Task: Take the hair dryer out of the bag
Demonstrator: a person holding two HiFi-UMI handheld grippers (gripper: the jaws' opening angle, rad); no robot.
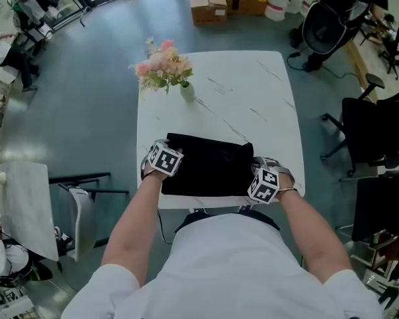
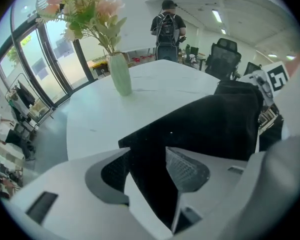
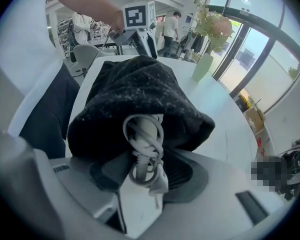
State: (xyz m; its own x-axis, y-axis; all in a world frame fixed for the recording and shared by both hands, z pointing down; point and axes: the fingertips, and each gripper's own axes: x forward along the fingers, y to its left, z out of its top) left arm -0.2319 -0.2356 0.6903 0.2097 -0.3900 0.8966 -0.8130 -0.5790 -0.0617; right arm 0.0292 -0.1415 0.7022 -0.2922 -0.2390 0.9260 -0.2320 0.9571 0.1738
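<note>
On the marbled white table (image 1: pixel 253 92), head view: black fabric bag (image 1: pixel 209 165) flat at the near edge; left gripper view: left gripper (image 2: pixel 150 159) spread wide astride its hem; right gripper view alone: right gripper (image 3: pixel 145 170) clamps the cord-wound white hair dryer (image 3: pixel 142 141) protruding from it.

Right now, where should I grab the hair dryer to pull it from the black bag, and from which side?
Grip the white cord-wrapped handle poking from the bag's open mouth, coming in from that end with the right tongs: it is the only exposed part, and it lies between them.
</note>
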